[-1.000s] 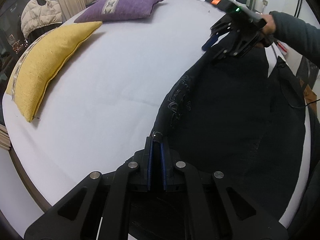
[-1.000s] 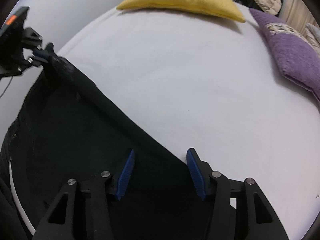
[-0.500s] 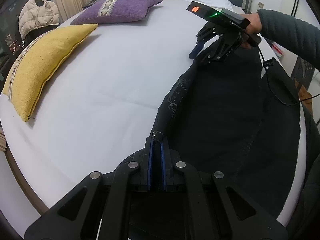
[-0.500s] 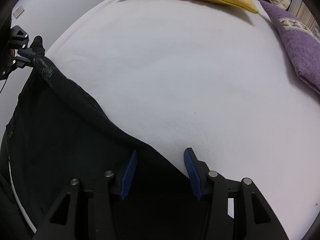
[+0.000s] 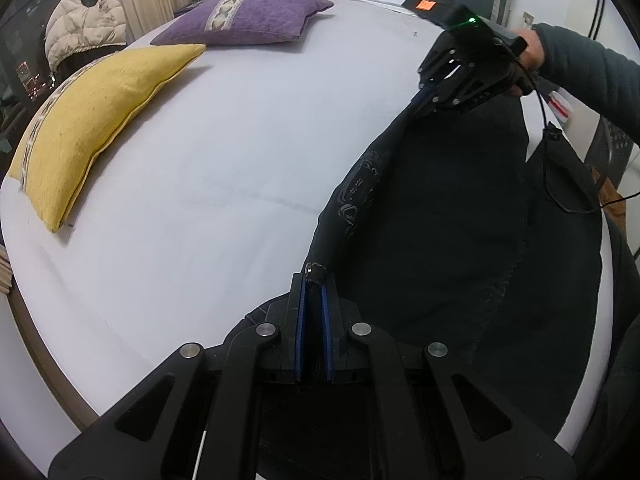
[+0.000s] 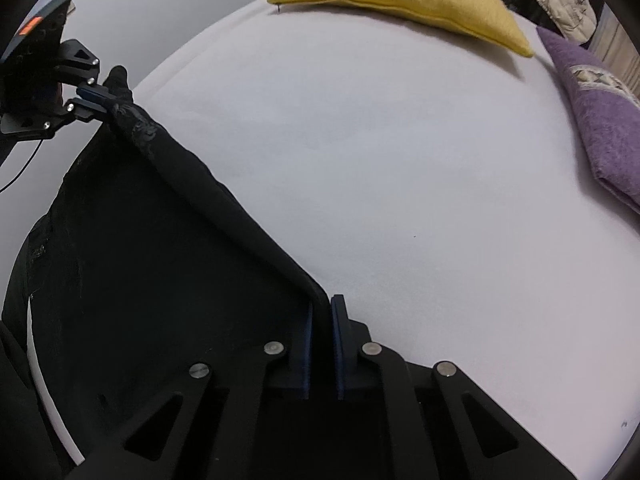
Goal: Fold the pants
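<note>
Black pants (image 5: 440,220) lie spread on a white bed (image 5: 200,200), with one long edge raised off the sheet between the two grippers. My left gripper (image 5: 314,284) is shut on one end of that edge, where a metal button shows. At the other end, my right gripper (image 6: 322,308) has its jaws closing, and its blue pads press on the pants (image 6: 160,260) edge between them. Across the bed, each wrist view shows the other gripper: the right gripper (image 5: 420,98) held by a hand in a dark sleeve (image 5: 588,68), and the left gripper (image 6: 96,100).
A yellow pillow (image 5: 92,120) and a purple pillow (image 5: 248,16) lie on the far side of the bed. A pale puffer jacket (image 5: 80,24) hangs beyond them. A thin black cable (image 5: 560,184) trails over the pants near the sleeve.
The right gripper's jaws have gone from wide apart to closed on the pants edge. That edge now stands lifted in a taut line between the two grippers. The left gripper has stayed put.
</note>
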`<move>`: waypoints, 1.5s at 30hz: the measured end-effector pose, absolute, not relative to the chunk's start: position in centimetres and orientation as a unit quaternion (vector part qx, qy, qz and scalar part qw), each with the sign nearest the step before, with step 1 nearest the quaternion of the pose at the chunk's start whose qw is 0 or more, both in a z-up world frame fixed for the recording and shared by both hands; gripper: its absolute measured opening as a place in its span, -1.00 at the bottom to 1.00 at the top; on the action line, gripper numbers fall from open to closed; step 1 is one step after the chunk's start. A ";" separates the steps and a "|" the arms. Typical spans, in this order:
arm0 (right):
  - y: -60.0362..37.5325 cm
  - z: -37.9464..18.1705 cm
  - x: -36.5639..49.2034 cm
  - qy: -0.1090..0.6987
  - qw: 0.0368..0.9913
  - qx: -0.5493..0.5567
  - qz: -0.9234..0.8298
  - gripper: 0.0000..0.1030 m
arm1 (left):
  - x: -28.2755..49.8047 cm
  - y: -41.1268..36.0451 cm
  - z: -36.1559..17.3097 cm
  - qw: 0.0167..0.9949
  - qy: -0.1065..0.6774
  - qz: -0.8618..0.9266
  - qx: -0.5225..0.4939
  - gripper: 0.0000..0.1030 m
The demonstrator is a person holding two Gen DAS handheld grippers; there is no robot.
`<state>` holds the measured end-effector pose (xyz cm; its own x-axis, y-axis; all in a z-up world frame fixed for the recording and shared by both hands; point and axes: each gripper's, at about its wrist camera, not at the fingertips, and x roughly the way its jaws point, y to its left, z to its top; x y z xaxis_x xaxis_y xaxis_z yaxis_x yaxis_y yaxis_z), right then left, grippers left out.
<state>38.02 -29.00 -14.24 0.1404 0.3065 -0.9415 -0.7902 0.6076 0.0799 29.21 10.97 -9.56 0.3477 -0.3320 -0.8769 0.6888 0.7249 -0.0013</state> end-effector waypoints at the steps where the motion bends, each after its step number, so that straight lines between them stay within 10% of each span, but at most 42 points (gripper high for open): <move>1: -29.0 -14.1 37.8 0.533 0.724 -0.225 0.376 -0.82 | 29.2 10.9 -9.6 0.800 0.473 -0.318 0.188 -0.89; 26: -24.8 -11.9 22.2 0.475 0.801 -0.201 0.304 -0.89 | 16.8 10.4 -5.8 0.816 0.440 -0.323 0.188 -0.89; 45: -22.8 -13.9 5.9 0.402 0.807 -0.352 0.254 -0.89 | 0.3 9.1 -13.9 0.767 0.454 -0.326 0.317 -0.89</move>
<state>5.95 -22.79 -13.86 0.5486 0.1265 -0.8265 -0.6915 0.6242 -0.3635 0.26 9.06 -13.85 0.3761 -0.2117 -0.9021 0.7868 0.5871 0.1903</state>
